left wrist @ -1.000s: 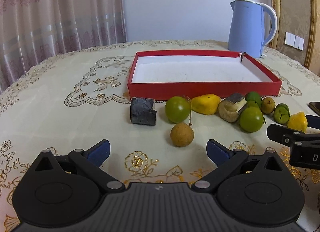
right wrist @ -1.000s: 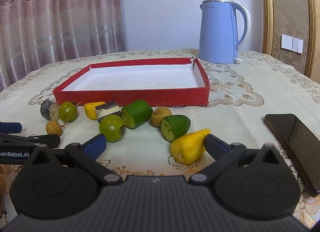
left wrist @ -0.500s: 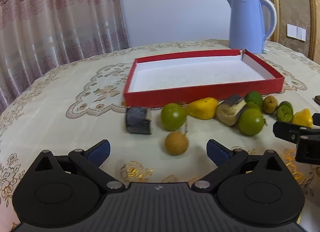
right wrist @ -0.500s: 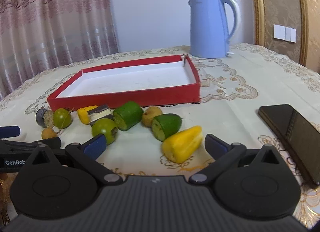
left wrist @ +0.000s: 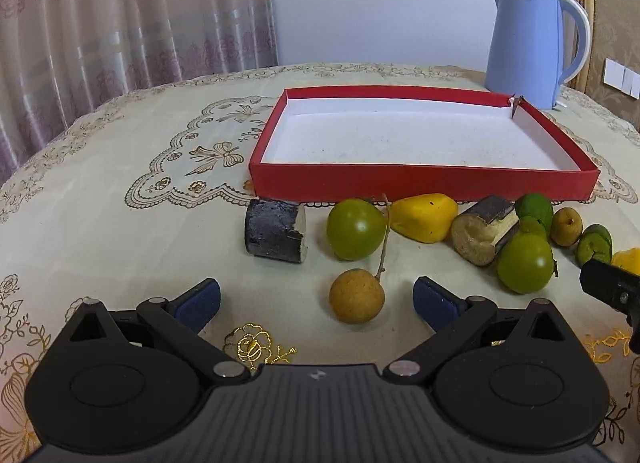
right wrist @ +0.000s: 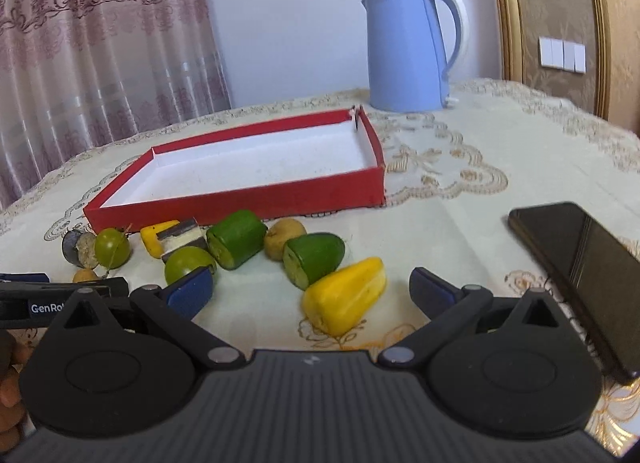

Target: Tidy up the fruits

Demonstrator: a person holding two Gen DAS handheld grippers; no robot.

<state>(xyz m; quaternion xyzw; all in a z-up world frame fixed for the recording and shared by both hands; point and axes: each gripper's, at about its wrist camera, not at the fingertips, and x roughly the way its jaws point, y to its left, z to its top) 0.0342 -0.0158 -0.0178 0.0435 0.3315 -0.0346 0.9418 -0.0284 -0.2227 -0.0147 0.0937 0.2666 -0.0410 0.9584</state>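
Left wrist view: the left claw (left wrist: 316, 299) hangs low over the desk (left wrist: 120, 215) with its blue fingers spread wide, released and gripping nothing. A small brown round fruit (left wrist: 356, 295) with a thin stem lies on the cloth between the fingers, touching neither. Just beyond it sit a dark grey cut chunk (left wrist: 275, 230) and a green round fruit (left wrist: 355, 229), then a yellow piece (left wrist: 424, 217), a tan-fleshed cut chunk with dark skin (left wrist: 482, 235) and a second green round fruit (left wrist: 525, 263). All lie in a loose row along the near wall of the red tray (left wrist: 420, 183), whose white floor holds no fruit. A pale blue kettle (left wrist: 528, 43) stands behind the tray's far right corner.

In the right wrist view, the right claw (right wrist: 310, 293) is likewise released, fingers wide apart. A yellow wedge-shaped fruit (right wrist: 344, 295) lies between them, closer to the middle than to either finger, touching neither. Beyond it are two green cut pieces (right wrist: 314, 259) (right wrist: 238, 237) with a small brownish fruit (right wrist: 285, 237) between them. A black phone (right wrist: 580, 263) lies flat on the desk to the right, well apart from the fruit. The left claw's dark body enters at the left edge, near the brown fruit.
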